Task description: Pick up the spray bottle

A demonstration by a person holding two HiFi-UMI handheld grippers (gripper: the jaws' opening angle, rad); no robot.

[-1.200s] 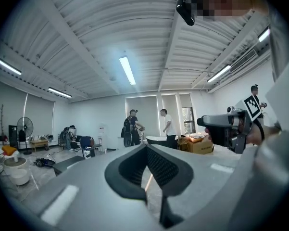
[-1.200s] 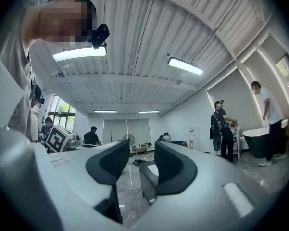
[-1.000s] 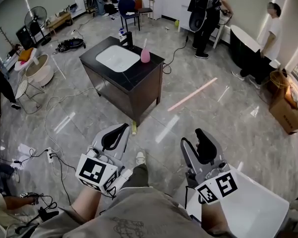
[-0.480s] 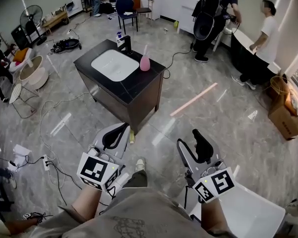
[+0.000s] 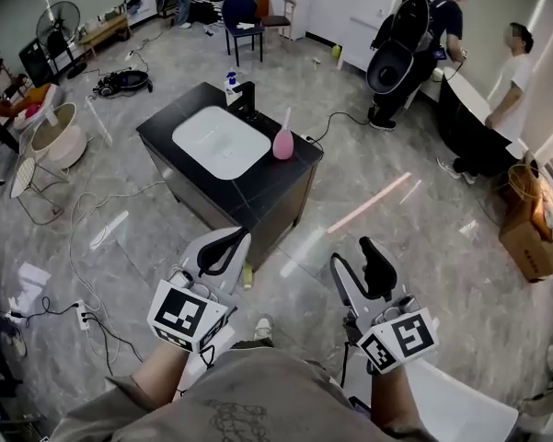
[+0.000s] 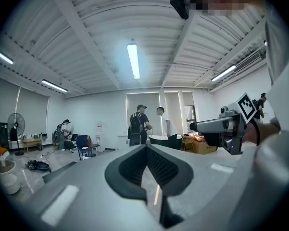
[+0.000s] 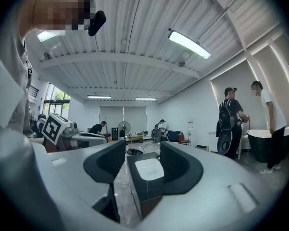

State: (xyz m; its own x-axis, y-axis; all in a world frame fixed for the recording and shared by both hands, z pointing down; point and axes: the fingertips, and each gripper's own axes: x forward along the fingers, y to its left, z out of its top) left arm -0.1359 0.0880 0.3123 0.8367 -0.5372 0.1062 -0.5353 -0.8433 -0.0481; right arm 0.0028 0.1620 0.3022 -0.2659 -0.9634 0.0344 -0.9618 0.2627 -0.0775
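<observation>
Grey glossy floor (image 5: 414, 238) of a large workshop room is seen from the head view, with cables (image 5: 92, 201) strewn over it at the left. A black vanity cabinet (image 5: 285, 201) is placed mid-room and carries a white sink basin (image 5: 221, 142) and a black faucet (image 5: 247, 99). The pink spray bottle (image 5: 283, 143) is stood upright on the cabinet top, just beside the basin's right edge and well apart from both grippers.

Left gripper (image 5: 241, 236) is held level, low in the frame, and pointed toward the cabinet. Its jaws are pressed together at the tips and nothing is pinched.

Right gripper (image 5: 351, 252) is held alongside it. Its jaws are spread and nothing is held. In the right gripper view only the distant cabinet is framed in the gap.

Two people are seen at the upper right, one with a backpack (image 5: 423, 35) and one in a white shirt (image 5: 515, 72). A cardboard box (image 5: 534, 238) is set at the right edge, a fan (image 5: 60, 21) at the far left.
</observation>
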